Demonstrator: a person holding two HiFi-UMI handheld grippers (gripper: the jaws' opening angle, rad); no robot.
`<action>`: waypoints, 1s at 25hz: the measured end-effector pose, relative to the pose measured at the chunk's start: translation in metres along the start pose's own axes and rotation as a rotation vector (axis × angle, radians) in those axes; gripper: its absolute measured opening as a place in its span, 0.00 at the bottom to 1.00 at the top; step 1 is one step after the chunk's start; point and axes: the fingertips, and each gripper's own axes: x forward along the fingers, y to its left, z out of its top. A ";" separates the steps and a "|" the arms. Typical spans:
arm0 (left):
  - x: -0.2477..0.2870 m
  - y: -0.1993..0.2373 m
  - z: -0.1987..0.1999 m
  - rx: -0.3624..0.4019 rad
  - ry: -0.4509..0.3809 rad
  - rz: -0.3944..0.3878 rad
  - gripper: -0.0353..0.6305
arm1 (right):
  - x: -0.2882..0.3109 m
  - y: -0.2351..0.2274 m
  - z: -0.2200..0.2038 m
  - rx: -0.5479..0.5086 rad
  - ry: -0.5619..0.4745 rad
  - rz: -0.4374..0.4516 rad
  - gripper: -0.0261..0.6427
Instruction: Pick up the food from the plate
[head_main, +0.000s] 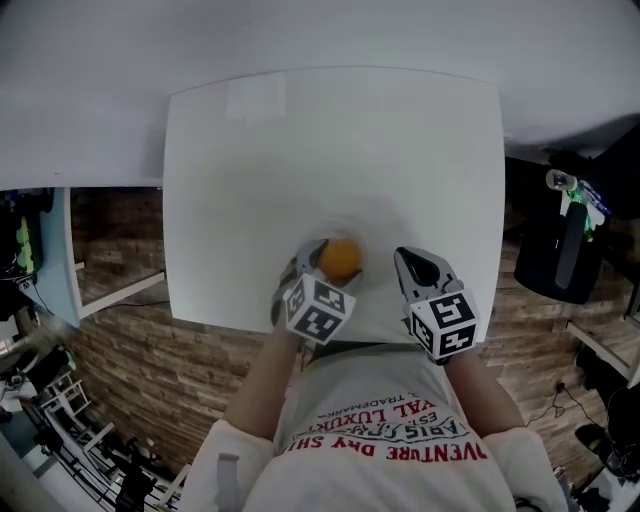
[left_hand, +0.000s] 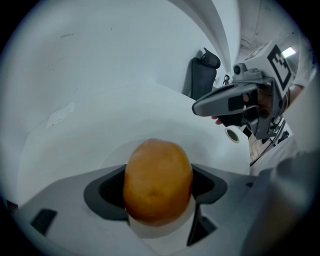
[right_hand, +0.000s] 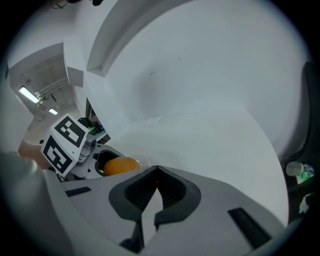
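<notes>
An orange fruit (head_main: 341, 259) (left_hand: 157, 180) (right_hand: 120, 165) sits on a pale plate (left_hand: 112, 152) near the front edge of the white table (head_main: 330, 150). My left gripper (head_main: 330, 262) (left_hand: 158, 194) has a jaw on each side of the orange, and both dark pads touch it, so it is shut on the fruit. The orange still rests on the plate. To its right, my right gripper (head_main: 404, 258) (right_hand: 156, 171) hovers over the table with its jaws together and nothing between them. Its tip points toward the far side of the table.
The table's front edge lies just under both grippers, with the person's torso against it. A dark chair with a green-topped bottle (head_main: 565, 245) stands off the table's right side. Brick-patterned floor and shelving (head_main: 60, 400) lie to the left. A white wall rises beyond the table.
</notes>
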 end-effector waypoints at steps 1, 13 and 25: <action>-0.002 0.000 0.002 0.005 -0.007 0.009 0.60 | -0.001 0.001 0.002 -0.002 -0.003 0.000 0.04; -0.088 0.004 0.057 -0.027 -0.285 0.101 0.59 | -0.030 0.028 0.039 -0.092 -0.118 -0.020 0.04; -0.224 0.014 0.091 -0.163 -0.708 0.219 0.59 | -0.095 0.093 0.102 -0.241 -0.372 -0.065 0.05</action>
